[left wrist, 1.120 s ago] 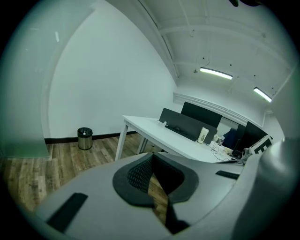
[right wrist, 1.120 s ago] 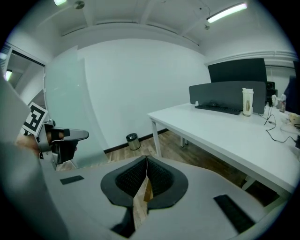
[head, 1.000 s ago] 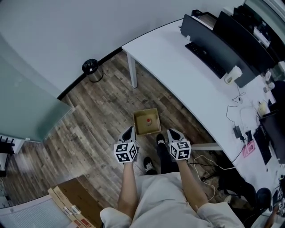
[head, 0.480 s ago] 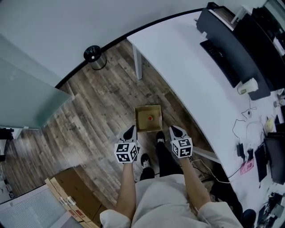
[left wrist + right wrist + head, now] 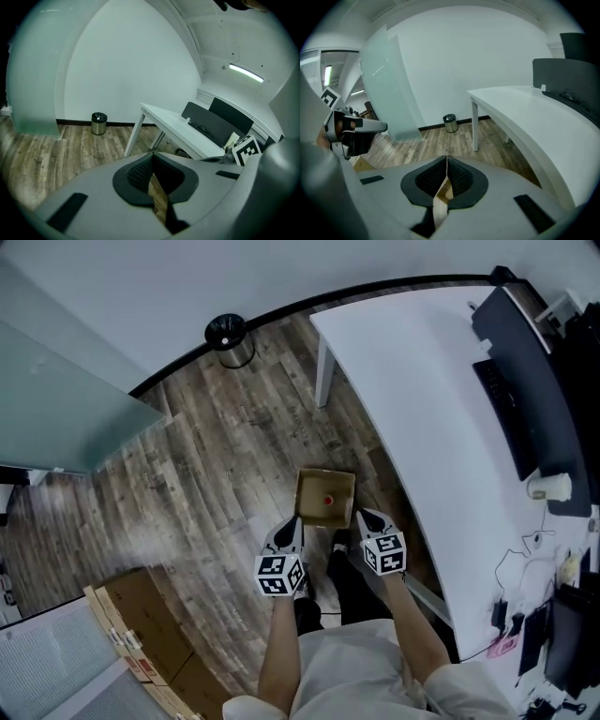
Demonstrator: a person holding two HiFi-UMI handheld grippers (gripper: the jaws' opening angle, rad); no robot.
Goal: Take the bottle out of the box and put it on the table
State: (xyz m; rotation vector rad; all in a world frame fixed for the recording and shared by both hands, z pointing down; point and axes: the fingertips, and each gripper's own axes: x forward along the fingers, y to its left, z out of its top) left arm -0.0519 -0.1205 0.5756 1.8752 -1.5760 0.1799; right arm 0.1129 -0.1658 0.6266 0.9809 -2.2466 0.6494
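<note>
An open cardboard box [image 5: 325, 498] sits on the wooden floor beside the white table [image 5: 422, 381]. Inside it stands a bottle, of which only the red cap [image 5: 328, 500] shows. My left gripper [image 5: 292, 532] hangs just short of the box's near left corner, and my right gripper [image 5: 364, 519] is at its near right corner. Both have their jaws together and hold nothing. The left gripper [image 5: 151, 157] and the right gripper [image 5: 446, 159] look out over the floor in their own views, where the box is hidden behind the jaws.
A round bin [image 5: 228, 334] stands by the far wall, and a frosted glass partition [image 5: 66, 399] is on the left. Flat cardboard boxes [image 5: 131, 634] lie at the lower left. A monitor and keyboard [image 5: 525, 362] occupy the table's right side. The person's shoes are beneath the grippers.
Both grippers have come down and forward to the box's near edge. The head has turned, so the table and bin have shifted right in the view.
</note>
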